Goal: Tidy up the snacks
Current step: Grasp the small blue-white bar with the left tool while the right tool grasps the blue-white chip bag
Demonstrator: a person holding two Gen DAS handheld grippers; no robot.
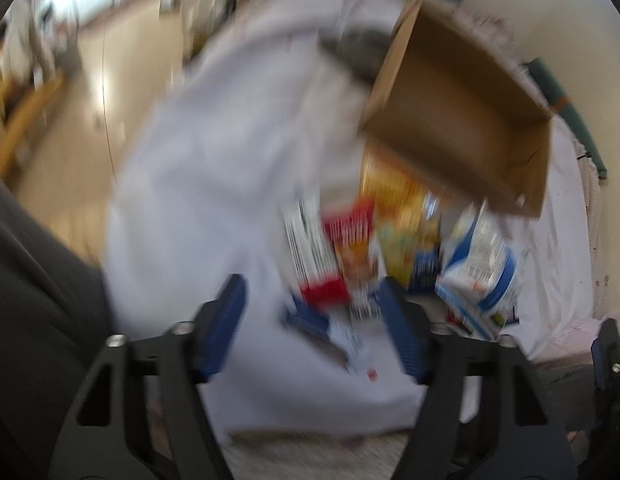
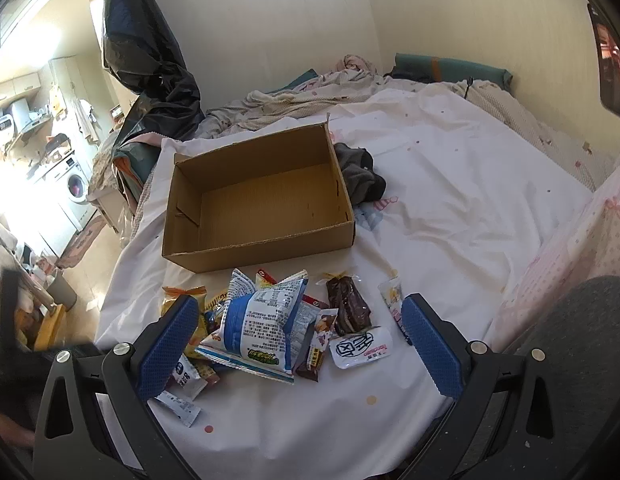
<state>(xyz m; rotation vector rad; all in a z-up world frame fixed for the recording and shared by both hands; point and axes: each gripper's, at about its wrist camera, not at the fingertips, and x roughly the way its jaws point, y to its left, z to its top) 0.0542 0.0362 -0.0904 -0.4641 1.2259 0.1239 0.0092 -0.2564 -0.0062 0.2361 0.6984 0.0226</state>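
Snacks [image 2: 262,320] heaped between right tool [image 2: 300,334] gaping empty jaws, cardboard box [image 2: 258,200] just beyond

Left wrist view heavily motion-blurred: snack packets [image 1: 389,240] smeared, print unreadable. Cardboard box [image 2: 258,196] hiding part of dark garment [image 2: 361,176]. Blue-and-white bag [image 2: 262,320] covering smaller wrappers beneath.

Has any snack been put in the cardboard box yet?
No, the cardboard box shows only its bare bottom, and the snacks lie on the sheet in front of it.
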